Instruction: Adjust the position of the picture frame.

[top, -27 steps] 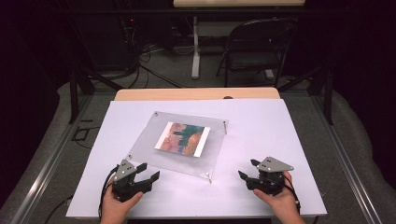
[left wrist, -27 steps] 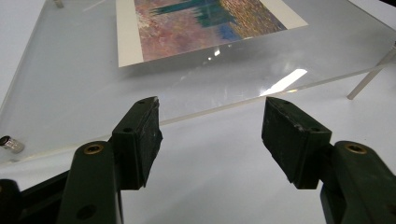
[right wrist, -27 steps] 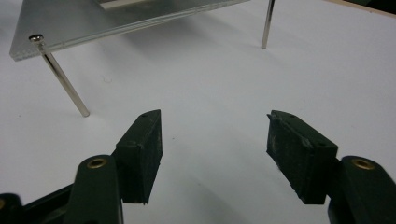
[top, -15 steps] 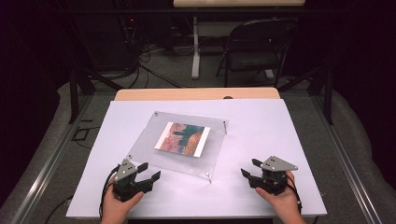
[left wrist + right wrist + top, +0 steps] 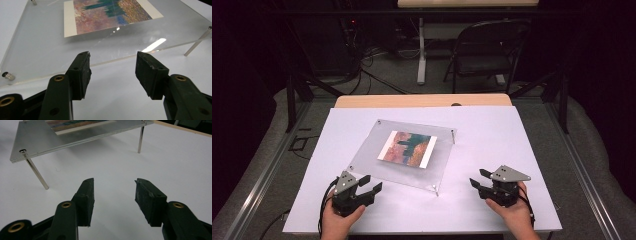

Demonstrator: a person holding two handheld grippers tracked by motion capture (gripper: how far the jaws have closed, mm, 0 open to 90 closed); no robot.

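1. A clear acrylic picture frame (image 5: 404, 154), a flat transparent panel with a colourful printed landscape in its middle, stands on thin metal standoff legs near the centre of the white-covered bench (image 5: 512, 130).
2. The panel sits turned on the bench, so one corner points toward the person between the two hands; its long edges run from near-left to far-right in the high view.
3. The left gripper (image 5: 364, 187) rests just short of the frame's near-left edge, its black jaws standing wide apart and holding nothing. In the left gripper view that edge (image 5: 105, 63) lies straight ahead of the jaws and close beyond their tips.
4. The right gripper (image 5: 475, 181) lies to the right of the frame's near corner, a little farther off, its jaws likewise wide and empty. In the right gripper view a slim metal leg (image 5: 35, 170) under that corner stands ahead and to the left.
5. The left hand looks the nearer one; a short push forward would probably bring the panel's edge between its jaws.
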